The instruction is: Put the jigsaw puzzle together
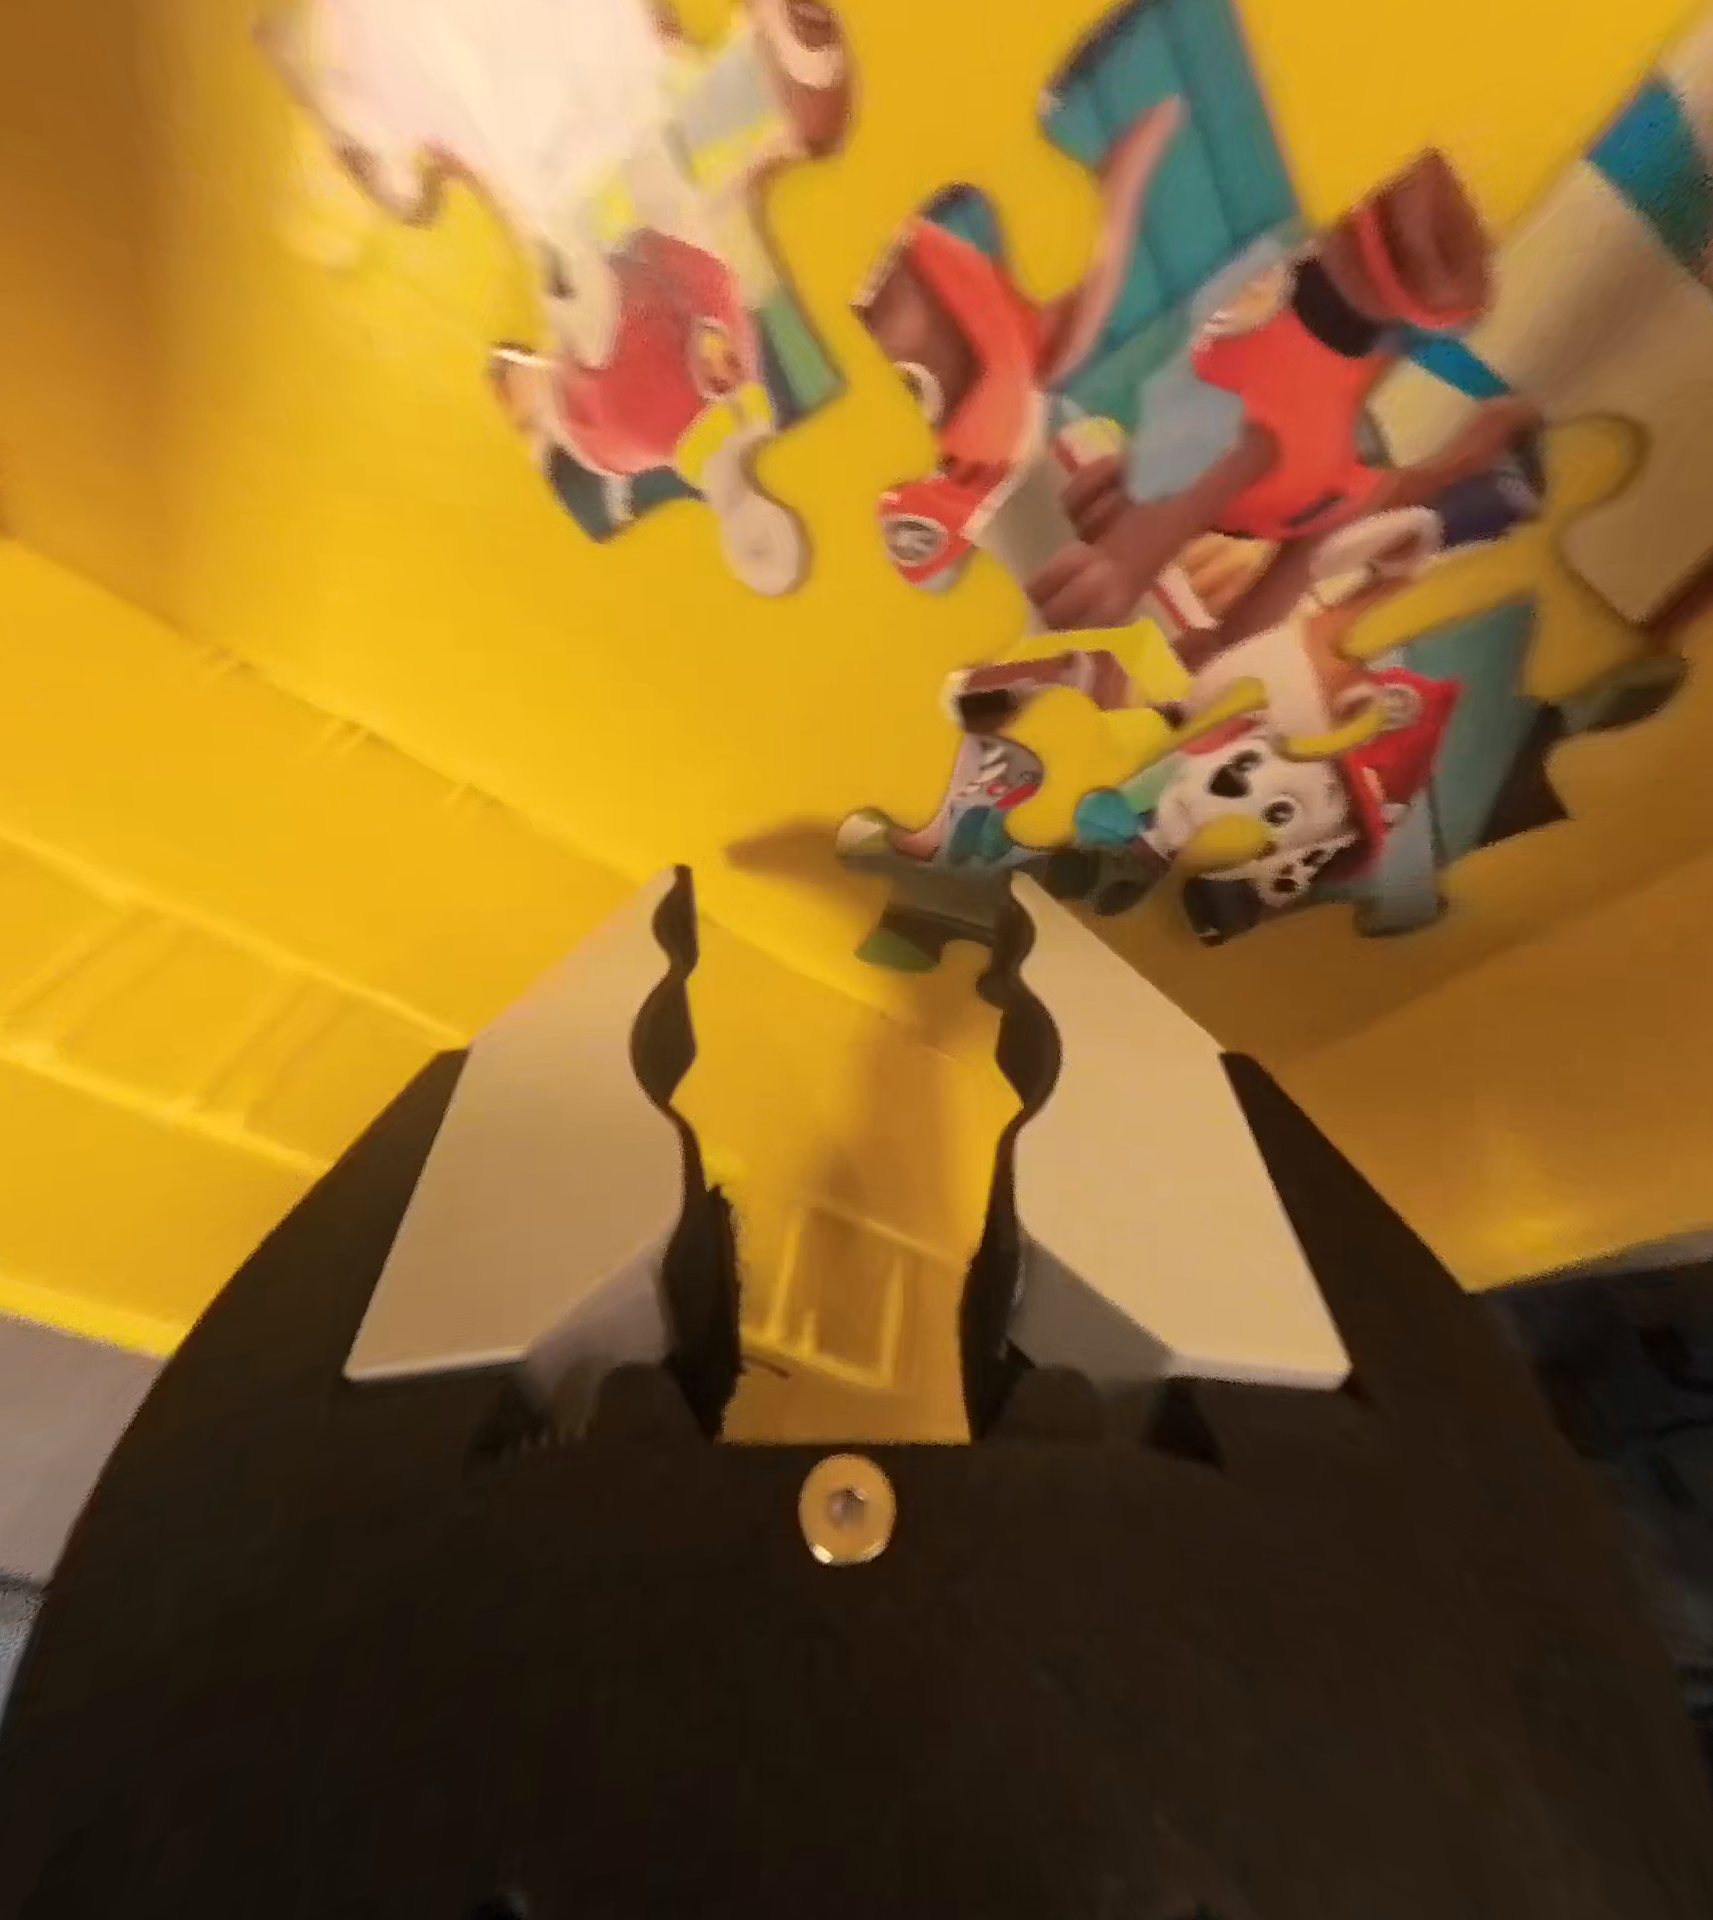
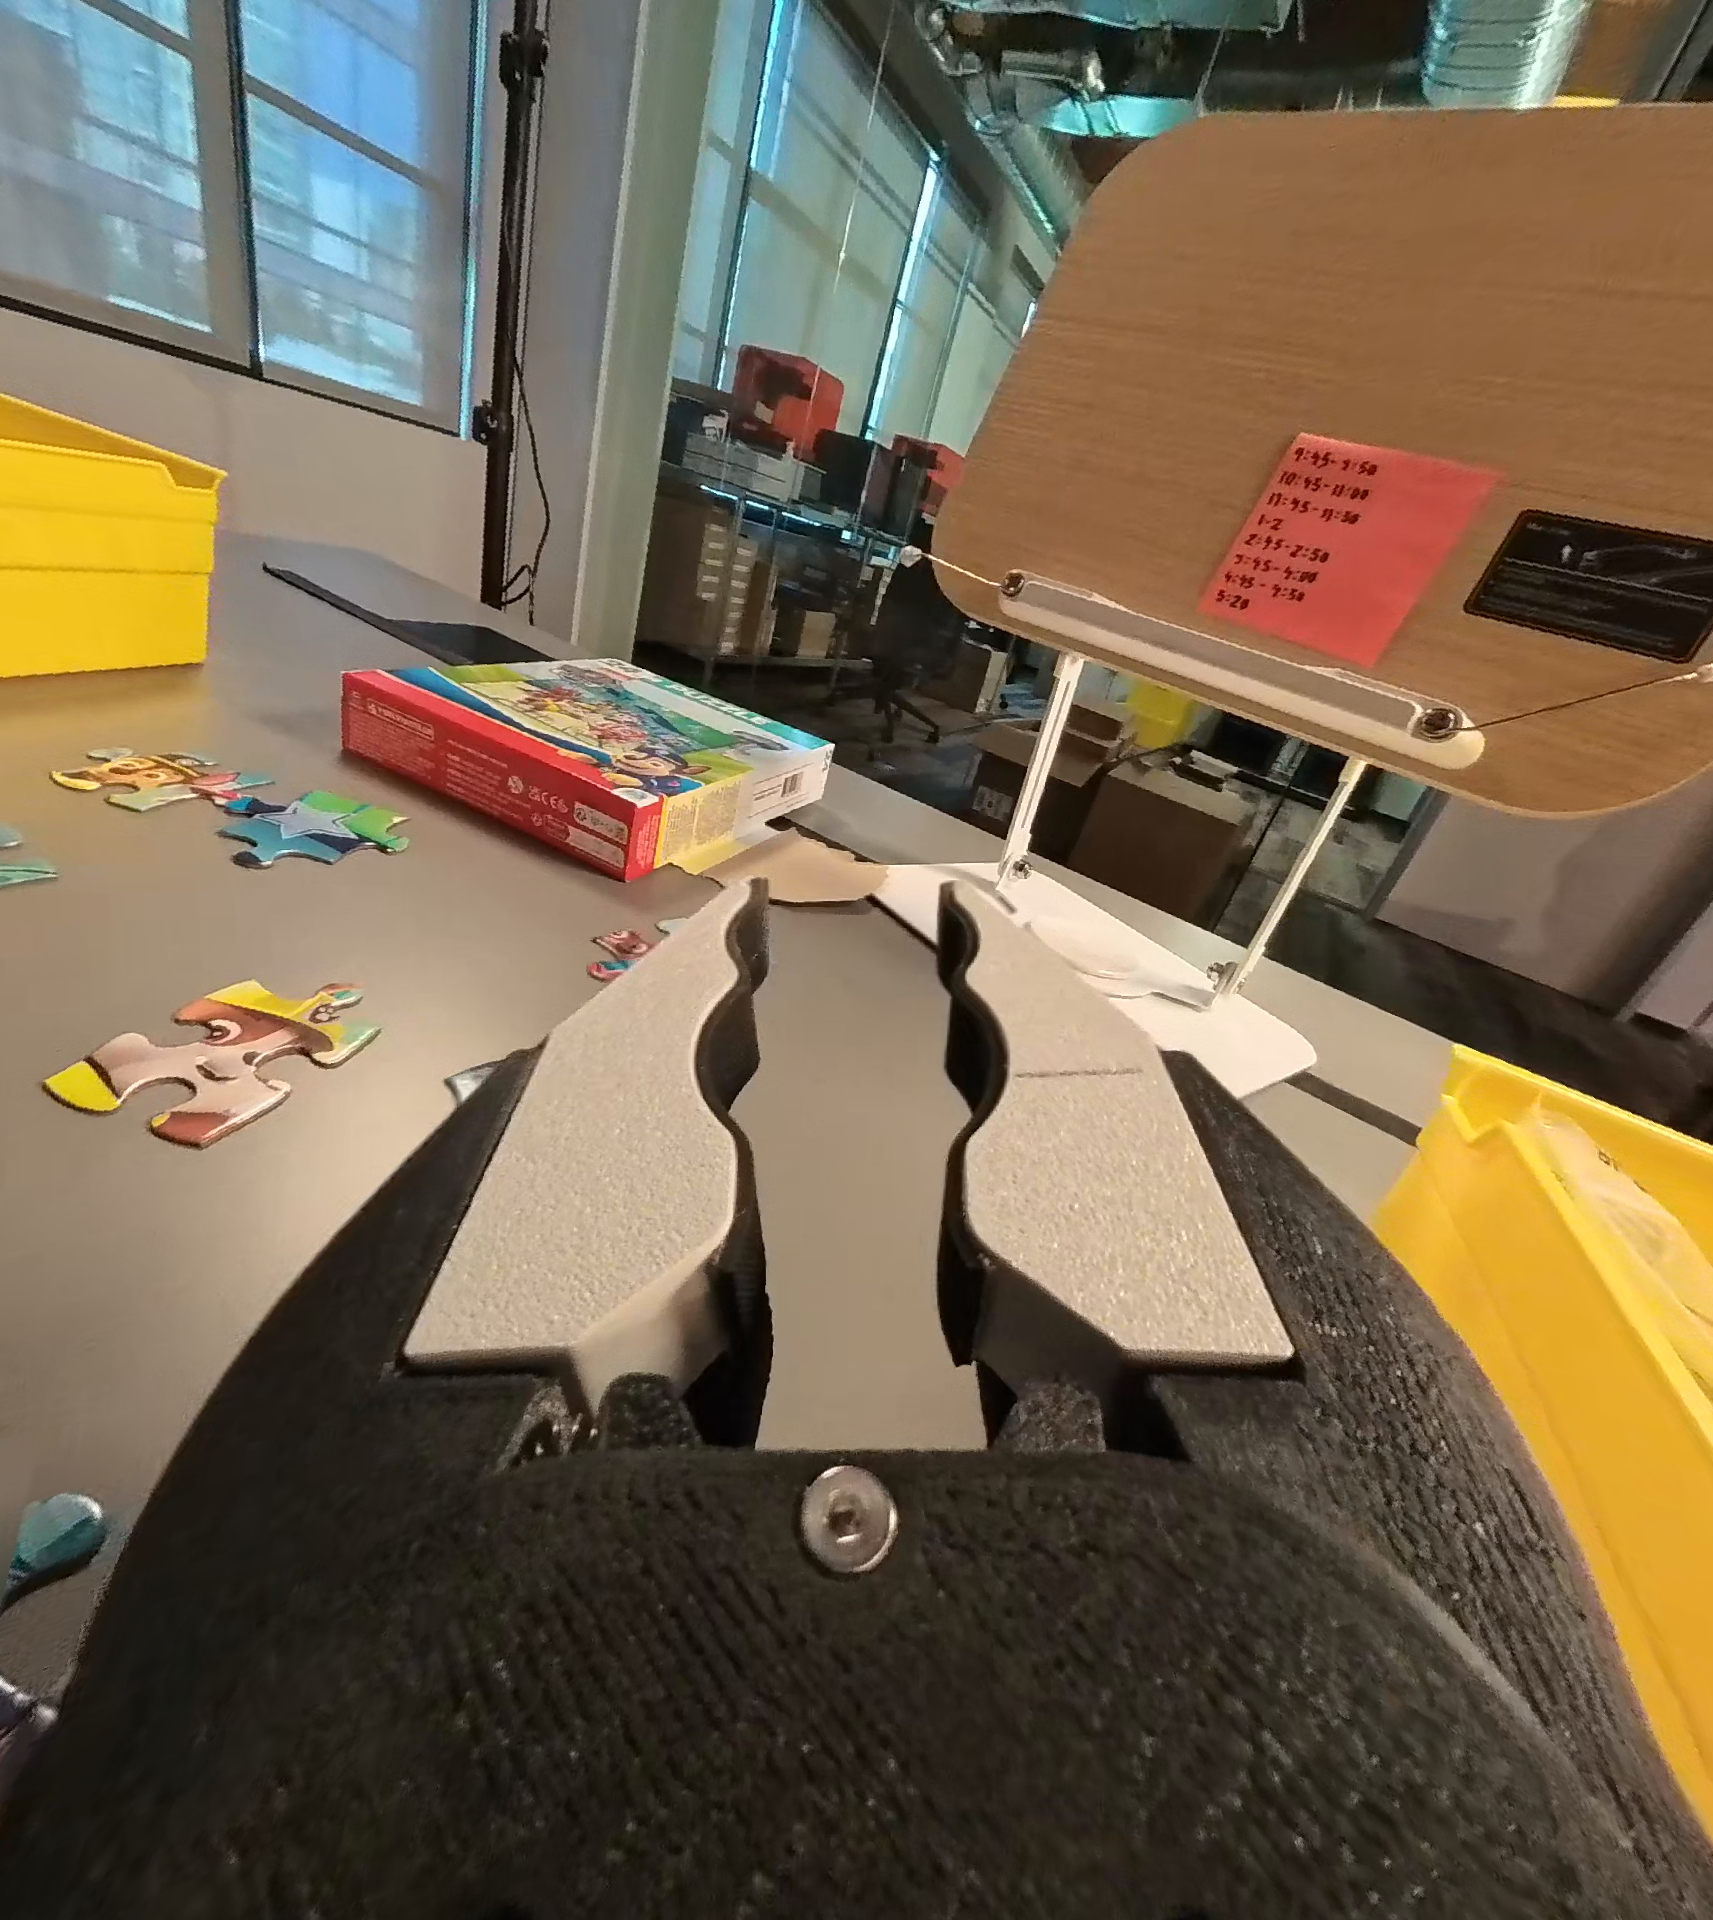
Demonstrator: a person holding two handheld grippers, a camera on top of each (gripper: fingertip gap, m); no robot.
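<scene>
In the left wrist view my left gripper (image 1: 847,914) is open, low over the floor of a yellow tray (image 1: 312,520). Several cartoon puzzle pieces lie in the tray. The nearest piece (image 1: 987,800) lies just ahead, and its lower tab reaches my right fingertip (image 1: 1023,935); the left fingertip is clear of it. A piece with a white dog (image 1: 1351,821) lies to its right. The picture is blurred. In the right wrist view my right gripper (image 2: 847,904) is open and empty, low over a grey table (image 2: 208,1299). A small piece (image 2: 623,951) lies beside its left finger.
A red puzzle box (image 2: 561,758) lies ahead on the table, with loose pieces (image 2: 208,1060) (image 2: 322,826) to the left. Stacked yellow bins (image 2: 31,540) stand far left and another yellow bin (image 2: 1610,1351) at the right. A tilted wooden board (image 2: 1403,312) on a white stand (image 2: 1195,997) rises ahead right. Some 60 cm of space lies between my two pairs of fingers.
</scene>
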